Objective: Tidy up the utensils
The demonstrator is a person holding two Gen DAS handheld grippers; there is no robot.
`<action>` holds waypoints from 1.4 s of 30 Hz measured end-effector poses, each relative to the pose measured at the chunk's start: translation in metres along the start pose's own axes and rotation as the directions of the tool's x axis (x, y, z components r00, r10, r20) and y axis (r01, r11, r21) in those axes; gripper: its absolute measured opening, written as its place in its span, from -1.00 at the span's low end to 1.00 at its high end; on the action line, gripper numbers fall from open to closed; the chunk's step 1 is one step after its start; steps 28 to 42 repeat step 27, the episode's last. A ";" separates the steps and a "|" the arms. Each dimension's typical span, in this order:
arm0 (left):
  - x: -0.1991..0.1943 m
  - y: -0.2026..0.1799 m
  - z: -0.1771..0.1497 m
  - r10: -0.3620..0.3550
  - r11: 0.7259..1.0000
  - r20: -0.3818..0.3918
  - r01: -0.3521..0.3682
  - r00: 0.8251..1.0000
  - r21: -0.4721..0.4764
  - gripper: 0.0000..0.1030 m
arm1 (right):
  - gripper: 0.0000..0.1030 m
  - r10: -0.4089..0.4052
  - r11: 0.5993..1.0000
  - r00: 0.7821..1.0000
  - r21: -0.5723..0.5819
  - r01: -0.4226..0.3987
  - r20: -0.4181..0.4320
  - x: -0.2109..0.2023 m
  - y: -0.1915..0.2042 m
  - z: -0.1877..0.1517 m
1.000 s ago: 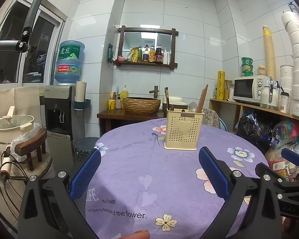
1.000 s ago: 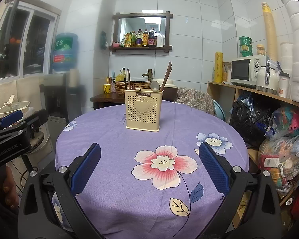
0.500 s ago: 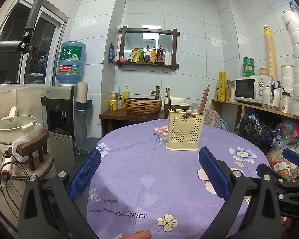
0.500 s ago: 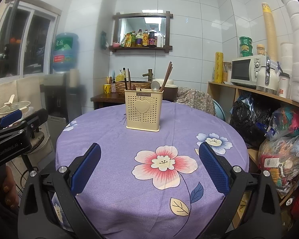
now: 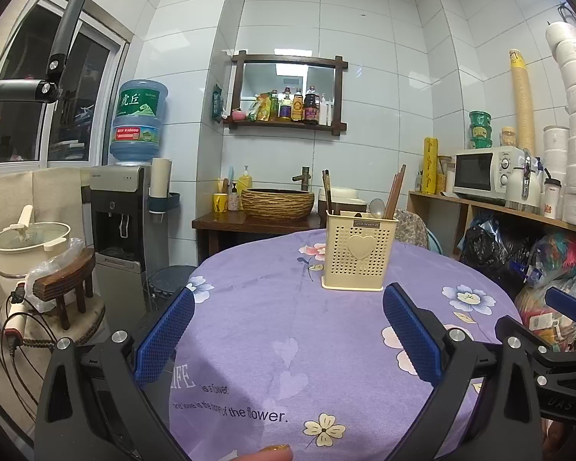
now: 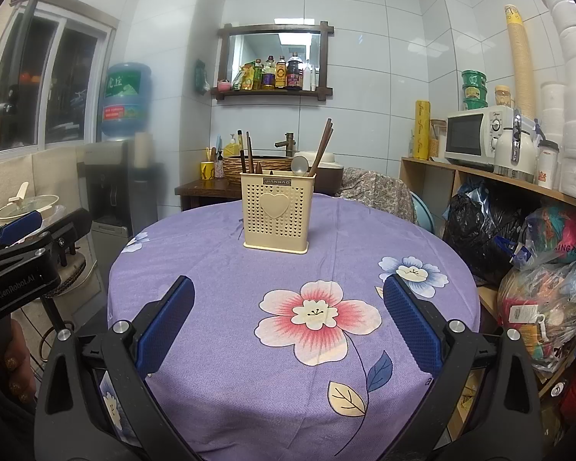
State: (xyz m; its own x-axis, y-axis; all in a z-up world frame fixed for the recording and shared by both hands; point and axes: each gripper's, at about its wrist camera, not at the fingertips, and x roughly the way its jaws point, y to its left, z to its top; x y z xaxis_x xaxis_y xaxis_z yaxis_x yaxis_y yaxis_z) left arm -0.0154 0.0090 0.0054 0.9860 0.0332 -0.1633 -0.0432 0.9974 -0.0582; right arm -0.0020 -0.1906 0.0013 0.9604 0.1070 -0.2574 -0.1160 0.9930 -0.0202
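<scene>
Left wrist view: the left claw (image 5: 288, 326) hovers above the near edge of a round worktop (image 5: 272, 307) draped in a purple floral cloth, its blue-padded fingers (image 5: 165, 334) spread wide with nothing between them. A cream perforated utensil holder (image 5: 359, 255), marked with a raised heart, stands upright toward the far side of the worktop, well apart from the claw. Dark chopsticks (image 5: 395, 192) and a metal spoon (image 5: 376, 207) stick up out of it. At the right edge of this view part of the right claw (image 5: 564, 301) is visible.

Right wrist view: the right claw (image 6: 288, 322) is likewise held open and empty above a large pink flower (image 6: 318, 313) printed on the cloth. The utensil holder (image 6: 276, 215) sits straight ahead near the worktop's far rim, chopsticks (image 6: 322, 146) leaning to the right, more sticks upright at its left, and the spoon (image 6: 299, 165) bowl-up between them. The left claw (image 6: 19, 226) shows at the far left, off the worktop's edge.

Behind the worktop stand a water dispenser (image 5: 119, 215), a wicker basin (image 5: 278, 203) and, on a shelf at right, a white microwave (image 5: 487, 173).
</scene>
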 end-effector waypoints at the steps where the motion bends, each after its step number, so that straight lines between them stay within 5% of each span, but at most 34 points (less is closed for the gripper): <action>1: 0.000 0.000 0.000 0.001 1.000 0.000 -0.001 1.000 0.000 0.90 | 0.89 0.000 1.000 1.000 0.000 0.000 0.000 0.000 0.000 0.000; 42: 0.006 0.000 0.000 0.015 1.000 -0.035 -0.015 0.999 -0.024 0.90 | 0.89 -0.001 1.000 1.000 0.003 0.001 -0.007 0.001 -0.002 -0.001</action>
